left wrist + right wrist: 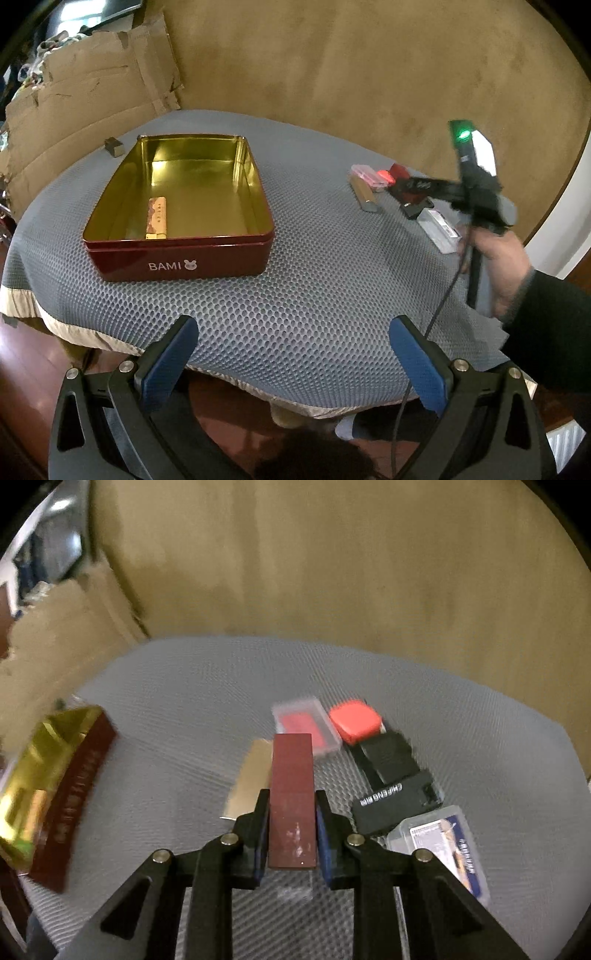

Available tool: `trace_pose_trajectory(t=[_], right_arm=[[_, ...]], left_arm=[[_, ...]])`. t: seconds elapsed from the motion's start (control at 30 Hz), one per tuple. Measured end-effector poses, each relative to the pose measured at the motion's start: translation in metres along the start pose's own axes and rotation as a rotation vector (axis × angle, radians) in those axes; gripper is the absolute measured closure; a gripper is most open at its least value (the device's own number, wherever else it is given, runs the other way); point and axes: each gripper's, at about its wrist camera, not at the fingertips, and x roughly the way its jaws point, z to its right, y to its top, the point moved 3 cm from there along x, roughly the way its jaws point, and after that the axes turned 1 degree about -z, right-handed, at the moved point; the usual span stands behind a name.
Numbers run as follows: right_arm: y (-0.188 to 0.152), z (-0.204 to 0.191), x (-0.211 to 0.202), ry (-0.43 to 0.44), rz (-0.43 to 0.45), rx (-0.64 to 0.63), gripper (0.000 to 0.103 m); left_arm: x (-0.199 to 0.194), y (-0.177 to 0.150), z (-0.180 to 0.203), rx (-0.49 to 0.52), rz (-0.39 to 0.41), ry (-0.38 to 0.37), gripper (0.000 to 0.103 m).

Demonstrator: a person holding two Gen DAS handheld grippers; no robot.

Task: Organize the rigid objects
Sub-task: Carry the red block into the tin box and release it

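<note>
My right gripper [292,794] is shut on a dark red flat block [293,771] and holds it lengthwise, lifted above the grey mesh cover [184,720]. Below it on the cover lie a gold bar [251,775], a pink clear case [310,723], a red-orange square box [354,720], a black box [395,794] and a clear case with blue print [443,838]. The open red tin [177,254] with a gold lining stands at the left and holds one gold bar [157,218]. My left gripper [291,332] hangs open near the cover's front edge with nothing between its fingers.
A small dark cube [113,146] lies beside the tin's far left corner. Torn cardboard [85,92] leans at the back left. A person's hand [498,258] and dark sleeve hold the right gripper at the right. A brown wall stands behind the table.
</note>
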Motion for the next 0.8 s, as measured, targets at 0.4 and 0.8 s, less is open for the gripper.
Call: trace_pose_trajectory(t=[0.4,0.8], right_arm=[[0.045,-0.096,-0.078,0.129,0.1,-0.1,0.081],[0.057,-0.239,-0.048,0.25,0.032,-0.196,0.081]], left_arm=[[-0.018,0.006,-0.013,-0.056,0.054,0.12,0.001],[-0.051,0.01,-0.075,-0.248,0.153,0.195,0.001]])
